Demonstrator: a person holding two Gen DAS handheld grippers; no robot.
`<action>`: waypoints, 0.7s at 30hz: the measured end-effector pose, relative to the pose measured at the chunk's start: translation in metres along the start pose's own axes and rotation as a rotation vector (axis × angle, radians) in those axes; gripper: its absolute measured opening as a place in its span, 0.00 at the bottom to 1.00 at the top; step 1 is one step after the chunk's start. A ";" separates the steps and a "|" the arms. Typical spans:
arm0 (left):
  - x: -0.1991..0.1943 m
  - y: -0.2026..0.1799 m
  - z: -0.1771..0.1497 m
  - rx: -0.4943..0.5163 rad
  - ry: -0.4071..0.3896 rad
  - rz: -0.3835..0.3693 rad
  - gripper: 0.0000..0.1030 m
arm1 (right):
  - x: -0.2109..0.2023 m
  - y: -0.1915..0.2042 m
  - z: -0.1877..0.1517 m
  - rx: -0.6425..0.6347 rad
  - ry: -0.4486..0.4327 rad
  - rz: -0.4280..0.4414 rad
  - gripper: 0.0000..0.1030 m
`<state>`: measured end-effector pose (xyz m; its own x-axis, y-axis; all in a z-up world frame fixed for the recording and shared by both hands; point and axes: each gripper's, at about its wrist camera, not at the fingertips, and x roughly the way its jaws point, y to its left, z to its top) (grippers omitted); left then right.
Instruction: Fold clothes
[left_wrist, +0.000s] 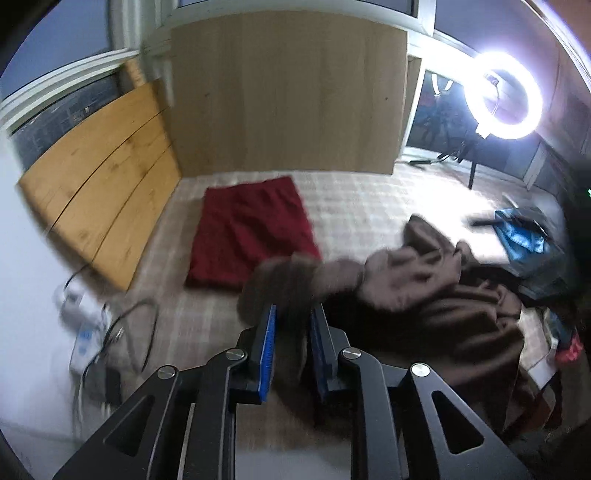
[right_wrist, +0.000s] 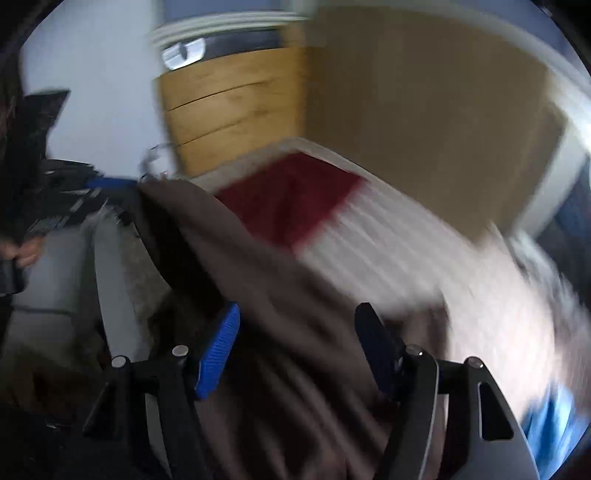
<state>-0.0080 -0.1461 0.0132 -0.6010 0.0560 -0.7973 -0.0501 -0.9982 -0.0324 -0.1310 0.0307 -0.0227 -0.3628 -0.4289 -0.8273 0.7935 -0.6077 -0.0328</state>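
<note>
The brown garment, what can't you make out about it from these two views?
- Brown garment: its type and full shape; bunched in the left wrist view, motion-blurred in the right wrist view.
- Left gripper: how much cloth it pinches; the fabric covers its fingertips.
- Right gripper: whether its wide jaws touch the cloth; blur.
- Blue item: its identity; near the edge, glare.

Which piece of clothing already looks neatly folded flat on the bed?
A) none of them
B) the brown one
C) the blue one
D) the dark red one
D: the dark red garment lies as a flat, tidy rectangle on the bed, while the brown garment is bunched up and pinched in the left gripper, and the blue item lies crumpled.
</note>
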 end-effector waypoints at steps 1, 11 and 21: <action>-0.007 0.005 -0.011 -0.024 0.003 0.006 0.18 | 0.016 0.011 0.018 -0.064 0.008 0.016 0.62; -0.070 0.058 -0.135 -0.304 0.044 0.184 0.17 | 0.118 0.070 0.085 -0.364 0.117 -0.066 0.59; -0.055 0.037 -0.137 -0.257 0.050 0.139 0.17 | -0.030 -0.063 0.051 0.178 -0.141 0.024 0.09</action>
<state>0.1326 -0.1886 -0.0267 -0.5480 -0.0765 -0.8330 0.2375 -0.9691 -0.0672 -0.1947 0.0476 0.0327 -0.4195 -0.5260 -0.7399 0.7086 -0.6992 0.0953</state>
